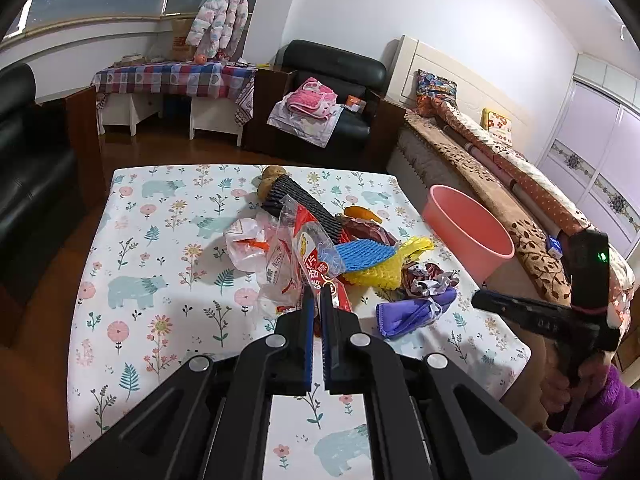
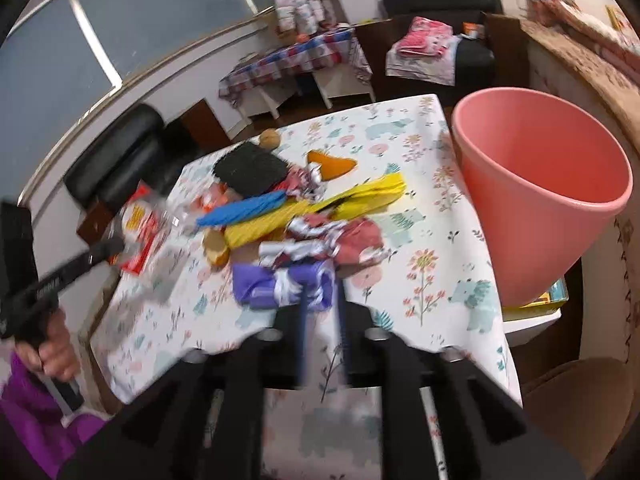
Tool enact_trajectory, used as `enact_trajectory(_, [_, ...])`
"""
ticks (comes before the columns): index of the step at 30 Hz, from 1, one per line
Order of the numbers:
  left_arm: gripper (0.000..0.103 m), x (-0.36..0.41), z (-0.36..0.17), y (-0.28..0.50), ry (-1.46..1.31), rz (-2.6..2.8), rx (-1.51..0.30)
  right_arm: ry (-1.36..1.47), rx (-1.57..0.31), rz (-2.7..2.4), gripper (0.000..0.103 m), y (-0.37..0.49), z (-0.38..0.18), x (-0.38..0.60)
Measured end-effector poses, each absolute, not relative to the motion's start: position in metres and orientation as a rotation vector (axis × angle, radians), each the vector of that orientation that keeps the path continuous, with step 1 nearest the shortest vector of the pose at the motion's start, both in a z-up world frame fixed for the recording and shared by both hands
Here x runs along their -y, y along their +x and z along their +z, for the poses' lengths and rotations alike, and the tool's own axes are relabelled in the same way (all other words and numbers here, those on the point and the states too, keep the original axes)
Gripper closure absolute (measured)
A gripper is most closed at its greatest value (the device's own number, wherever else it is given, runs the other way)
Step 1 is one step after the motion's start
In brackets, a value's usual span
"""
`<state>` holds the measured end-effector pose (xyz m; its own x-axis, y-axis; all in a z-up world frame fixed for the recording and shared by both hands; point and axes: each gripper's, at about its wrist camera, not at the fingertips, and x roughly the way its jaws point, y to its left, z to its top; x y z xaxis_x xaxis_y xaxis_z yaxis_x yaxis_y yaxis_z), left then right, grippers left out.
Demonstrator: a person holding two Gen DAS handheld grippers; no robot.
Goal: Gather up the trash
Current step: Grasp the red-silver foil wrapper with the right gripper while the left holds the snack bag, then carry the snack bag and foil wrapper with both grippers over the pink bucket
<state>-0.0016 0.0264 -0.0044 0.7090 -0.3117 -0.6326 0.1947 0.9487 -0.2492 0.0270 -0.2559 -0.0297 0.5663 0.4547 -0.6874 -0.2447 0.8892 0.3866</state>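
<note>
A heap of trash lies on the floral tablecloth [image 1: 160, 240]: a red and clear snack bag [image 1: 304, 256], black foam netting [image 1: 304, 204], blue netting [image 1: 360, 256], yellow netting [image 1: 384, 272], crumpled foil wrappers [image 1: 428, 280], a purple cloth [image 1: 412, 312]. My left gripper [image 1: 319, 292] is shut on the near edge of the snack bag. My right gripper [image 2: 322, 292] is blurred, narrowly open, its tips at the purple cloth [image 2: 260, 284] and a foil wrapper [image 2: 316, 240]. A pink bin [image 2: 540, 184] stands at the table's right edge.
Potatoes [image 1: 270, 180] and an orange peel [image 1: 360, 213] lie at the far side of the heap. A bed [image 1: 520, 200] runs along the right. Black armchairs [image 1: 332, 96] and a checkered side table [image 1: 176, 76] stand behind. The right gripper's body [image 1: 552, 316] shows beside the table.
</note>
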Motion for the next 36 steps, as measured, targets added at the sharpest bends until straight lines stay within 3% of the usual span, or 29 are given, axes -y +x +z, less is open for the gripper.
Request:
enact_trajectory(1, [0.1,-0.026,-0.004,-0.001,-0.168,-0.282,-0.731,0.283,-0.879,0.412,0.062,0.031,-0.029,0.258])
enact_trajectory(2, [0.1,-0.027,-0.005,-0.001,-0.169,-0.279,-0.732,0.298,-0.881,0.41,0.058,0.034,-0.029,0.259])
enact_trajectory(10, [0.1,-0.032,-0.012,0.004,-0.195,-0.264,-0.748,0.394,-0.891,0.362,0.058,0.063,-0.032,0.264])
enact_trajectory(21, [0.1,-0.035,-0.019,0.008,-0.209,-0.272,-0.763,0.376,-1.06,0.298,0.058,0.085,-0.068,0.252])
enact_trajectory(24, [0.1,-0.036,-0.021,0.011,-0.214,-0.272,-0.767,0.379,-1.043,0.314,0.069,0.077,-0.067,0.255])
enact_trajectory(26, [0.1,-0.035,-0.02,0.012,-0.221,-0.274,-0.767,0.359,-1.032,0.318,0.083,0.073,-0.066,0.253])
enact_trajectory(36, [0.1,-0.028,-0.006,0.015,-0.221,-0.276,-0.732,0.272,-0.857,0.317,0.087,0.053,-0.027,0.257])
